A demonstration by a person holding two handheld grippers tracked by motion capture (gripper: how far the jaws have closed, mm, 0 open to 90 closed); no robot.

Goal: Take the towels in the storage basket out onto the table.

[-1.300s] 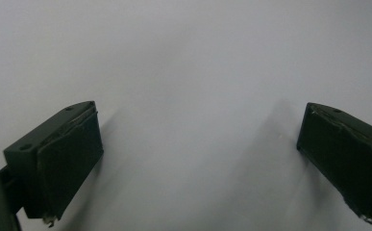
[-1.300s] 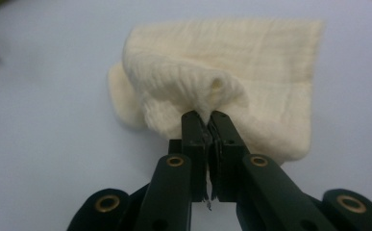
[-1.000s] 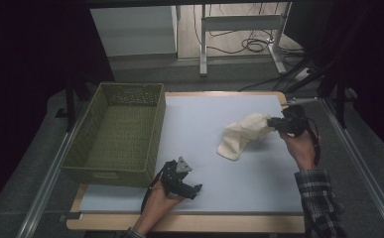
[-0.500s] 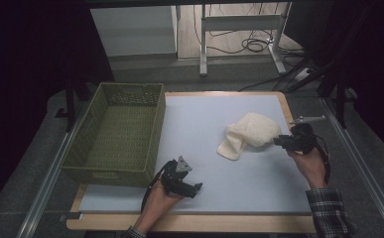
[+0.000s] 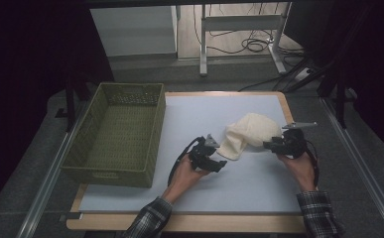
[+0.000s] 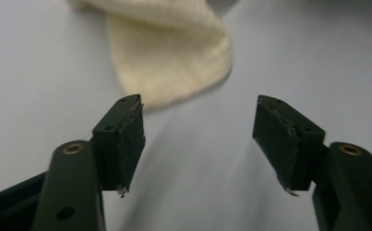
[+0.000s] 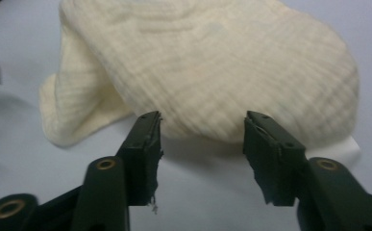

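A cream ribbed cloth [image 5: 246, 133] lies bunched in a soft heap on the pale table mat, right of centre. My left gripper [image 5: 220, 166] sits just below its lower left end, jaws pointing at that folded end [image 6: 174, 62]. Its jaws [image 6: 198, 108] have just been closing, stand apart and have nothing between them. My right gripper [image 5: 269, 145] is at the cloth's right side. Its jaws [image 7: 203, 120] have just been opening, and the cloth's rounded edge [image 7: 212, 62] lies right in front of the tips, not pinched.
A green woven basket [image 5: 156, 134] with nothing in it stands along the table's left side. Bare mat [image 5: 239, 188] stretches in front of both hands. Metal rails run down both sides of the table, and desk legs and cables are beyond its far edge.
My left gripper has moved right, up to the cloth's lower left end. My right gripper has come down beside the cloth and let go of it; the cloth has settled into a rounder heap.
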